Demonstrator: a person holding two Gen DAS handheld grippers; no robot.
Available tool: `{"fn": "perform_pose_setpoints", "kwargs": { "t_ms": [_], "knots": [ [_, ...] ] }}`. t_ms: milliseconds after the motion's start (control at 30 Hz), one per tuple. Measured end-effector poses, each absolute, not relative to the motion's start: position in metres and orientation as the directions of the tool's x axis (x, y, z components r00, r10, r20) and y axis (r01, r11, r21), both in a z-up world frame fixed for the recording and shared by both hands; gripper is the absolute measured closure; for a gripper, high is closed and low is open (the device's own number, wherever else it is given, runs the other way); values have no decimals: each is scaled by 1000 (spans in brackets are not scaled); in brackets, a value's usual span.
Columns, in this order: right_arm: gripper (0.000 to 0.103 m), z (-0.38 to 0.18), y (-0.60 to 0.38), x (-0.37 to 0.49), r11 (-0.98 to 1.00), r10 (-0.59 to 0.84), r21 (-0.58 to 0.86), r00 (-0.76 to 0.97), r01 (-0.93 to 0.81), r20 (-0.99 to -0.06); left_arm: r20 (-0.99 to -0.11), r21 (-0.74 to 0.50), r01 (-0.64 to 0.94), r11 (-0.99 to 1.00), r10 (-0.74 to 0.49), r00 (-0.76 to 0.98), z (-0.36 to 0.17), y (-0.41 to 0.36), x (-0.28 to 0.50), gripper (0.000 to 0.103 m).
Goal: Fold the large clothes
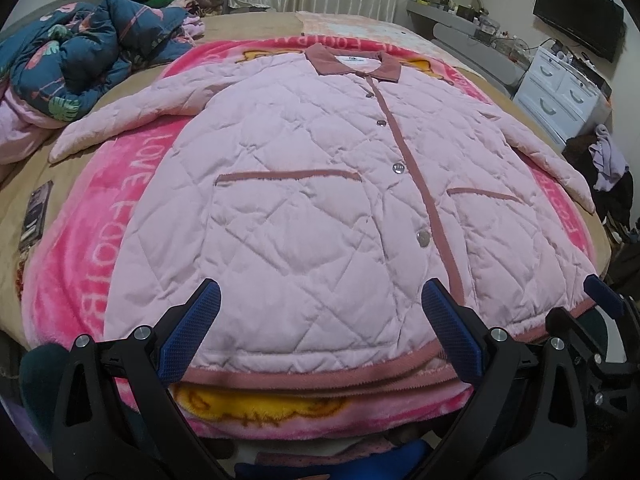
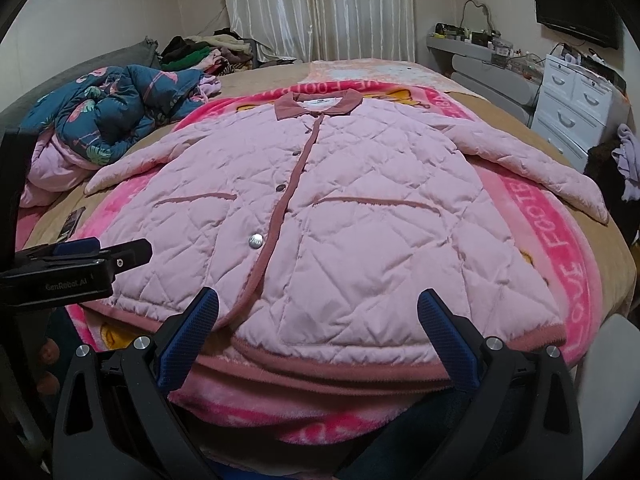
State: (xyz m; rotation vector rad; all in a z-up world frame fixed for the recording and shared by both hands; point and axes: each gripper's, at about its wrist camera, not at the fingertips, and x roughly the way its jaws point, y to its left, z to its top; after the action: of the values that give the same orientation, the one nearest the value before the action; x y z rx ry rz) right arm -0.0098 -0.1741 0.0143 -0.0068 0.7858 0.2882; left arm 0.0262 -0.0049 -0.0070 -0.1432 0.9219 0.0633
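The quilted pink jacket (image 1: 320,184) lies flat and buttoned, front side up, filling the centre of both frames on a pink printed blanket (image 1: 80,248) spread over the bed (image 1: 248,28). No fold is made yet; the step in hand appears to be the approach to the hem. Both sleeves are spread outward, one toward the left edge (image 1: 100,128), one toward the right (image 2: 540,168). The long axis runs from the hem (image 1: 320,378) at lower centre to the collar (image 1: 352,64) at upper centre; the collar points away from the cameras.

The left gripper (image 1: 320,300) and the right gripper (image 2: 318,300) hover at the hem, jaws spread wide, holding nothing. The next move likely calls for taking a sleeve or side edge and carrying it across the button placket (image 1: 408,160).
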Motion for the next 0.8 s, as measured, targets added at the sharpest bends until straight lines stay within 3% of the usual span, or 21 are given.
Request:
{"fn": "perform_pose_setpoints", "kwargs": {
  "t_ms": [800],
  "knots": [
    [4,65,-179,98,963,262,139,665,-233,-700,-790,-109,-100,989,-25,612,39,0,125,9]
  ]
}}
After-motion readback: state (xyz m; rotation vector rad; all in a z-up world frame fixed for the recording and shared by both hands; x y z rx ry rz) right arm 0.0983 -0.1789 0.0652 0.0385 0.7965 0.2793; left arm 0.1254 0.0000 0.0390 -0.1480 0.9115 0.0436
